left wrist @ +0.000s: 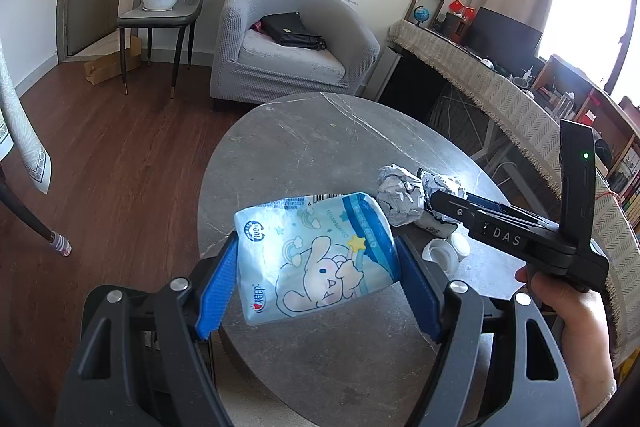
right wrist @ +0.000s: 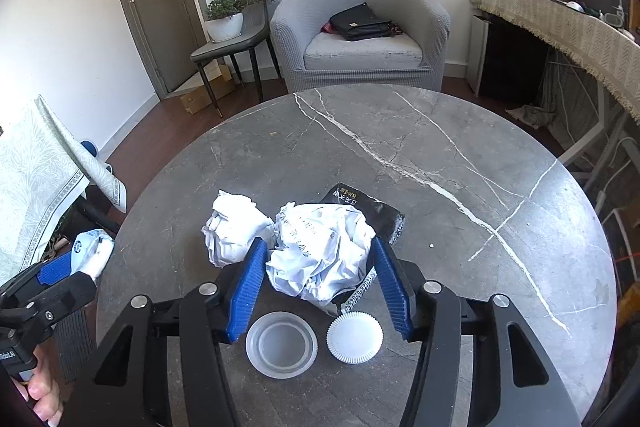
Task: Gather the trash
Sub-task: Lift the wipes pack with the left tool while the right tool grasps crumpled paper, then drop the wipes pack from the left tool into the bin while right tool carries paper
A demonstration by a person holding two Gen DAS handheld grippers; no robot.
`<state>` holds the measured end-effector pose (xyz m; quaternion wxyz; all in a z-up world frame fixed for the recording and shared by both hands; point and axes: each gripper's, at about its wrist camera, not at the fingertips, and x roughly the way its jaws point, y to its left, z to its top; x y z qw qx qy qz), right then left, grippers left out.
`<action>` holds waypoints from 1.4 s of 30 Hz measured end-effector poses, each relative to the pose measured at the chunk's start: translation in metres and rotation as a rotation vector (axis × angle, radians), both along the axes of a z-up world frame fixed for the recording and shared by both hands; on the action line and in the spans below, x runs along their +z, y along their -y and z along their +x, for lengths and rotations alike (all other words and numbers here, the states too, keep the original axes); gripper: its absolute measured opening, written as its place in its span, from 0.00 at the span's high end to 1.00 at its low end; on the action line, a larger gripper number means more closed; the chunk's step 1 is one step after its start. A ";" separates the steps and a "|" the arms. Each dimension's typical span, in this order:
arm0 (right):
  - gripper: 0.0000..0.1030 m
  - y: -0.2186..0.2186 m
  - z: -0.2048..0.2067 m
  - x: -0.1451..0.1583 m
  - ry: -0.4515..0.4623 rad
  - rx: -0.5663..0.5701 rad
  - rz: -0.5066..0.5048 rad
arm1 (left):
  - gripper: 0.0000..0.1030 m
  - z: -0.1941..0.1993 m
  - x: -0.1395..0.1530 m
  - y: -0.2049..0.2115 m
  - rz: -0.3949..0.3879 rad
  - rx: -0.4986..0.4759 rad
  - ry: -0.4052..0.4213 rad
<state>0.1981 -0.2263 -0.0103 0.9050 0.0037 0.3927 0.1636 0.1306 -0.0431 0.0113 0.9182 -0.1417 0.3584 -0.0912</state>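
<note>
Counter: round grey marble counter (right wrist: pixel 400 131), wooden floor below
Room: grey armchair (right wrist: pixel 360 27) holding a black bag (right wrist: pixel 364 23), chair with a potted plant (right wrist: pixel 228 15), door behind
Paper balls: two, the smaller paper ball (right wrist: pixel 232 231) just beside the large paper ball (right wrist: pixel 320 251)
Other trash: one black packet (right wrist: pixel 368 207), one empty plastic lid (right wrist: pixel 281 343), one white paper cup liner (right wrist: pixel 354 337)
Left claw (left wrist: pixel 316 279): wide, pads pressing a blue tissue pack (left wrist: pixel 316 255) lifted off the counter
Right claw (right wrist: pixel 320 283): pads against the large paper ball's sides

Black tool (right wrist: pixel 320 287), blue ribbed pads (right wrist: pixel 248 291)
</note>
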 end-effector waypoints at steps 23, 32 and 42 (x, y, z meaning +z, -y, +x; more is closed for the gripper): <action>0.51 -0.091 -0.021 0.041 0.085 0.141 0.022 | 0.25 -0.025 -0.013 -0.099 0.051 0.118 -0.038; 0.51 -0.152 -0.033 0.036 0.042 0.286 0.083 | 0.25 -0.036 -0.047 -0.141 0.091 0.142 -0.133; 0.51 -0.209 -0.045 0.027 0.008 0.400 0.080 | 0.25 -0.045 -0.099 -0.171 0.109 0.134 -0.277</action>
